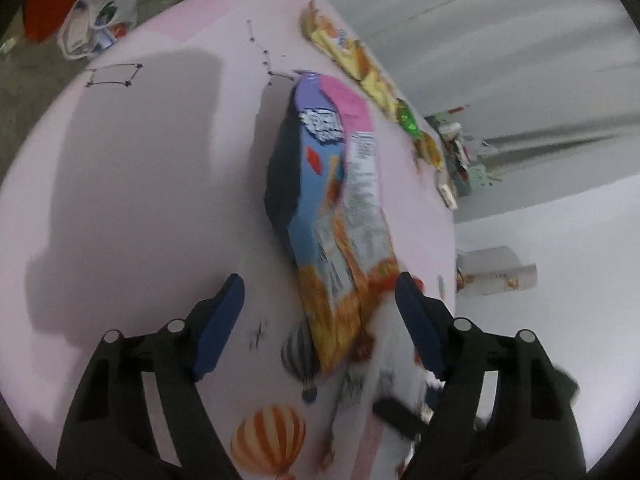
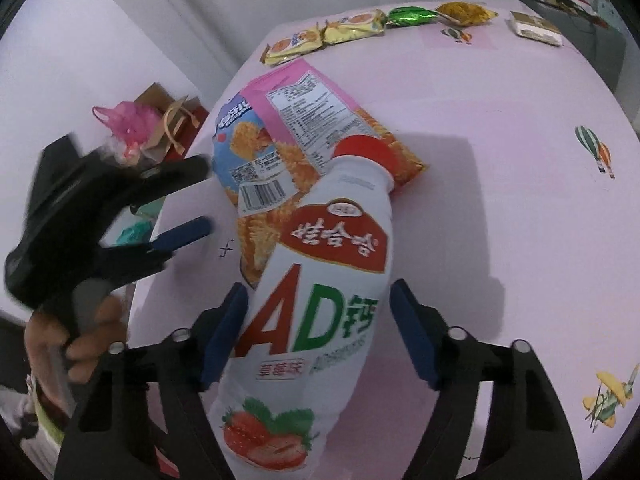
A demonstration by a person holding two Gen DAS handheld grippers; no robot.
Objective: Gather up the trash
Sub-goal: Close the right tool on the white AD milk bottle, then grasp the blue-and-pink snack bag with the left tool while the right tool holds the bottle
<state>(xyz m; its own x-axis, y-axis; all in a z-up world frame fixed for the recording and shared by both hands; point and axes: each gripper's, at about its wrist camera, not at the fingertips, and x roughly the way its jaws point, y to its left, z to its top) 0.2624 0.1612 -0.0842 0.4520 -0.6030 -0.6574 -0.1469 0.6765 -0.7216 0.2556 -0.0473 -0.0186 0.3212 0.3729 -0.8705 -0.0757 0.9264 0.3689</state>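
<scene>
1. Now the right gripper straddles the white bottle, jaws wide; the left pad looks touching, though blur hides it. Squeeze squarely mid-label.
2. At ten o'clock, the left gripper angles down, jaws apart, toward the snack bag on the pink table.

Glossy printed foil on the snack bag, crinkled and light-catching. Smooth white plastic on the bottle, with a shiny printed sleeve and a red plastic cap. Matt pink cloth over the tabletop, smooth. Black matt plastic on the right tongs, with blue rubbery-looking pads. Shiny green foil wrapper.
</scene>
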